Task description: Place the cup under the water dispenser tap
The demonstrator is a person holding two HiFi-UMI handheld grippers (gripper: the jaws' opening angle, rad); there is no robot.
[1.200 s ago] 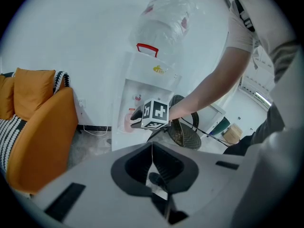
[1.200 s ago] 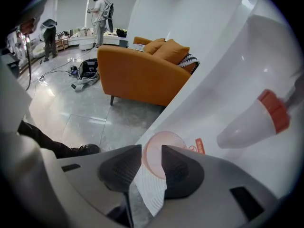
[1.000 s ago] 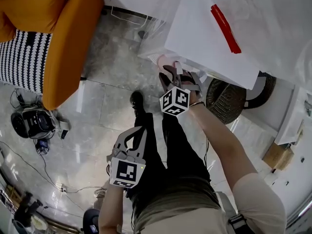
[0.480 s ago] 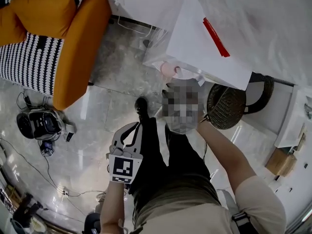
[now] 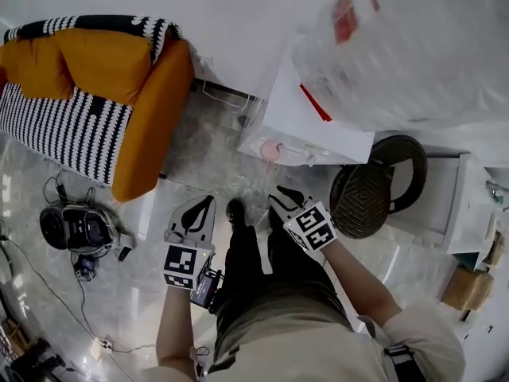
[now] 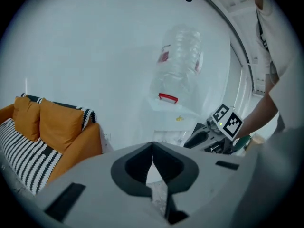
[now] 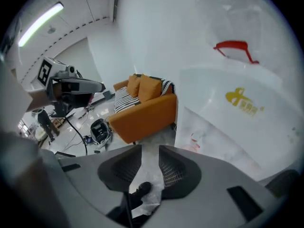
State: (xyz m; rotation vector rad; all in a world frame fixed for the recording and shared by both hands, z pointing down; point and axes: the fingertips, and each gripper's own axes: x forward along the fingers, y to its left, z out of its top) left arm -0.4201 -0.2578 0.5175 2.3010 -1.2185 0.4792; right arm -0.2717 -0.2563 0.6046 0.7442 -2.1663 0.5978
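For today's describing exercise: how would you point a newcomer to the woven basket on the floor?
Find the white water dispenser with the clear bottle on top. On the floor just right of its base in the head view sits the basket. It is the only round, dark, woven thing there; its neighbours are white.

Dispenser bottle (image 5: pixel 413 54) clipped top (right too); sofa (image 5: pixel 95 86) clipped left.

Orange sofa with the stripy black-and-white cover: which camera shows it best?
The head view: the orange sofa with its striped black-and-white cover shows large and nearly whole, from above. The right gripper view shows the sofa too, but small. The left gripper view catches only part of it, at its left edge.
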